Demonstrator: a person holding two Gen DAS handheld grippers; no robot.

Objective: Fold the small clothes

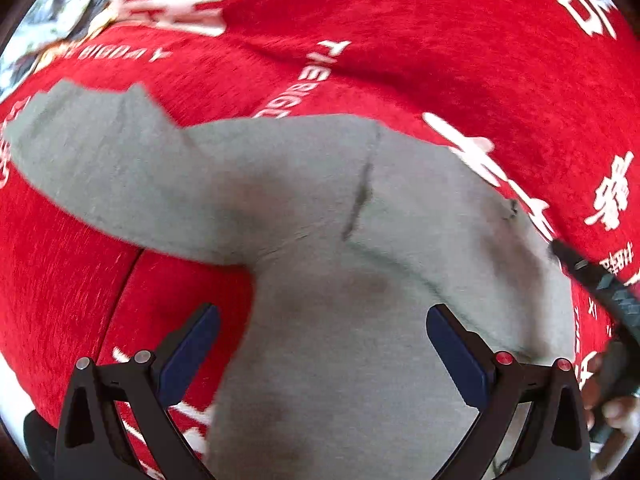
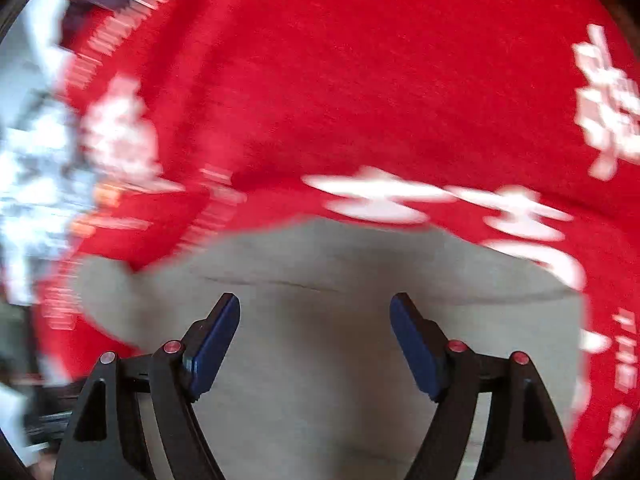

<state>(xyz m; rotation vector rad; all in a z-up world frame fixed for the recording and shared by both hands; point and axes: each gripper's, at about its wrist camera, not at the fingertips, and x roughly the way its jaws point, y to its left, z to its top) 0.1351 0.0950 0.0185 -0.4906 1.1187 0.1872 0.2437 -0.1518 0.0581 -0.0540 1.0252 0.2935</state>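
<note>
While the grey garment [image 1: 320,208] lies spread on the red cloth [image 1: 440,40], its body runs away from the left gripper [image 1: 322,312], starting between the jaws and widening ahead of them. One sleeve-like limb extends ahead and to the left of the jaws and ends in a blunt cuff; this limb sets the long axis, running from upper left to lower right. A short dark seam or slit crosses the fabric just ahead of the right-hand jaw. The fabric is plain, matte and mid-grey, with soft shadows near the jaws. The left gripper's jaws stand spread, pads clear of the fabric.

On the right wrist view, which is motion-blurred, the grey garment [image 2: 320,272] fills the area between and ahead of the right gripper [image 2: 315,308]. Its far edge runs crosswise ahead of the jaws. These jaws stand spread, with nothing pinched. White lettering marks the red cloth [image 2: 380,80].
</note>
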